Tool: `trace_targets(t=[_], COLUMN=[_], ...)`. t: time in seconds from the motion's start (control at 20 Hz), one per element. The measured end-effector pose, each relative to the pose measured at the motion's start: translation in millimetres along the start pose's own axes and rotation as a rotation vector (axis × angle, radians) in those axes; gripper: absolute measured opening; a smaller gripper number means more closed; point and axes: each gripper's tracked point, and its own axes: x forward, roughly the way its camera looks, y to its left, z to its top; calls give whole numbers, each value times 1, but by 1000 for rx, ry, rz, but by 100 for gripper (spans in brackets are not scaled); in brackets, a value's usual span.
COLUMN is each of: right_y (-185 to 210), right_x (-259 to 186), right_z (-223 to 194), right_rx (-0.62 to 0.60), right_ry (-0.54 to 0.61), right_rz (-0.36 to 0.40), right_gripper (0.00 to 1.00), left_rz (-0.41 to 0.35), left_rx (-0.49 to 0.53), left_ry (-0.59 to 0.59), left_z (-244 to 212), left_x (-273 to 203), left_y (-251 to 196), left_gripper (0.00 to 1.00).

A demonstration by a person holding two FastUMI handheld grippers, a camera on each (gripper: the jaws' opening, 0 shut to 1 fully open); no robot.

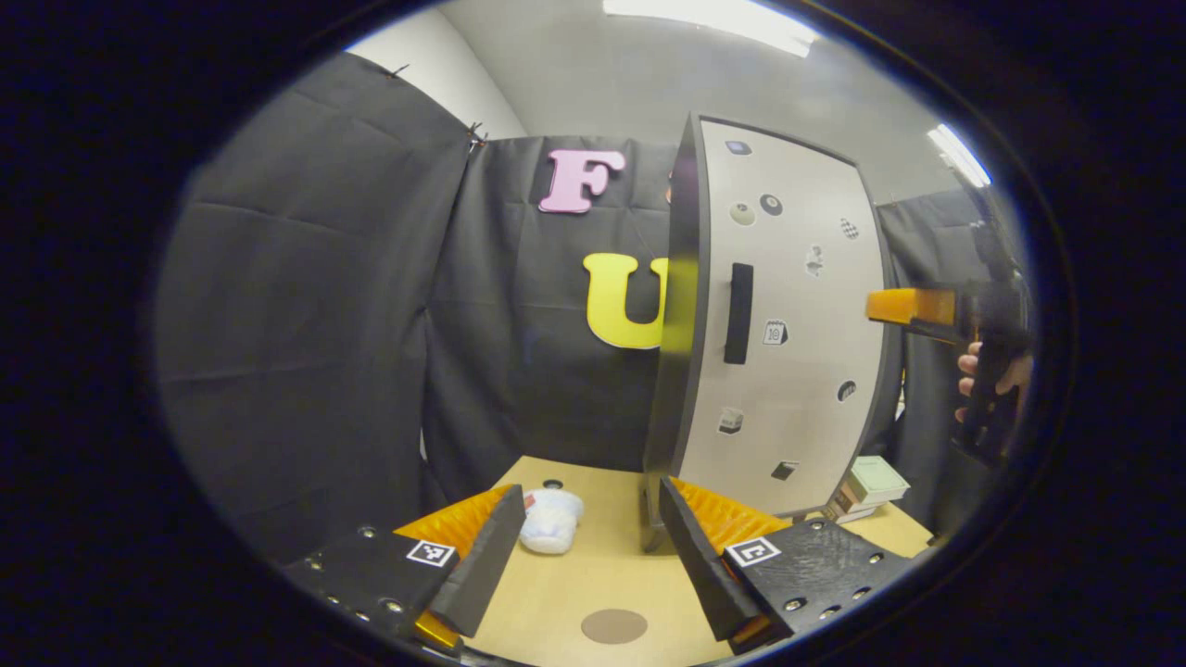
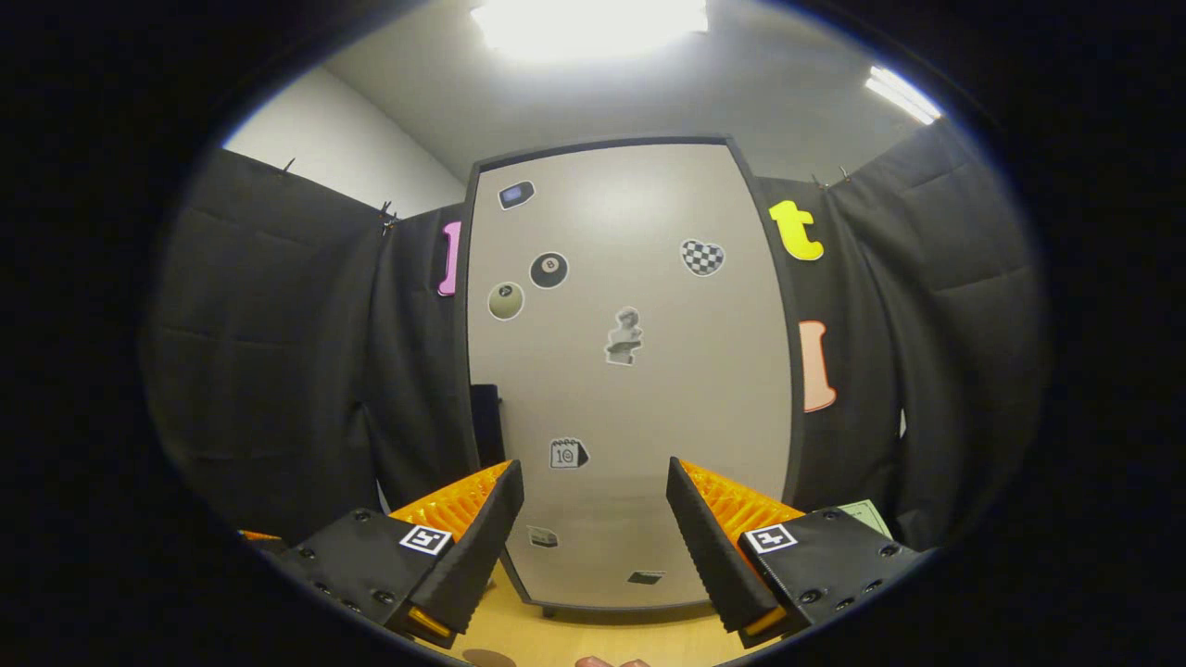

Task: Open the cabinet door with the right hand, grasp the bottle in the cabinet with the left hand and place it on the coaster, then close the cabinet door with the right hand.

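Both grippers, left gripper (image 1: 588, 556) and right gripper (image 2: 593, 542), hang wide open holding nothing above the wooden table (image 1: 593, 579), where the round brown coaster (image 1: 613, 626) lies near the closed, sticker-covered cabinet door (image 2: 630, 371) with its dark handle (image 1: 738, 312).

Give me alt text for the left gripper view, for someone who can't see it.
A closed cabinet door with a dark vertical handle stands on a wooden table. The left gripper hangs open above a round brown coaster, and the right gripper approaches from the right.

Both grippers (image 1: 586, 547) (image 2: 593, 547) level, jaws apart, empty.
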Motion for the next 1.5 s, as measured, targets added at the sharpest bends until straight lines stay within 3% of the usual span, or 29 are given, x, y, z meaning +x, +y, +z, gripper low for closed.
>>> trace_targets(t=[0.15, 0.2, 0.3, 0.35, 0.55, 0.8, 1.25, 1.35, 1.45, 1.5], right_y=[19, 25, 35, 40, 57, 78, 88, 95, 94, 93], right_x=[26, 36, 54, 62, 87, 102, 139, 142, 146, 150], right_z=[0, -1, -4, -7, -12, -12, -36, -36, -37, -38], right_rx=[31, 47, 72, 83, 112, 96, -12, -37, -69, -79], right_ry=[12, 21, 45, 52, 61, 38, 94, 80, 74, 78], right_rz=[19, 27, 34, 39, 52, 70, 7, 19, -15, -27], right_gripper=[94, 99, 98, 93, 98, 97, 98, 95, 85, 75], left_rz=[19, 26, 41, 48, 82, 129, 147, 149, 149, 145], left_rx=[-3, -6, -8, -8, -46, -43, -38, -18, -1, 1], left_ry=[3, 6, 19, 24, 66, 106, 126, 139, 148, 149], left_z=[-4, -6, -12, -16, -34, -51, -60, -66, -70, -69], left_x=[-5, -6, -8, -9, -11, -17, -10, -8, -6, -6], left_y=[8, 11, 17, 20, 36, 59, 63, 65, 66, 66], left_gripper=[89, 89, 90, 89, 89, 90, 90, 90, 90, 90])
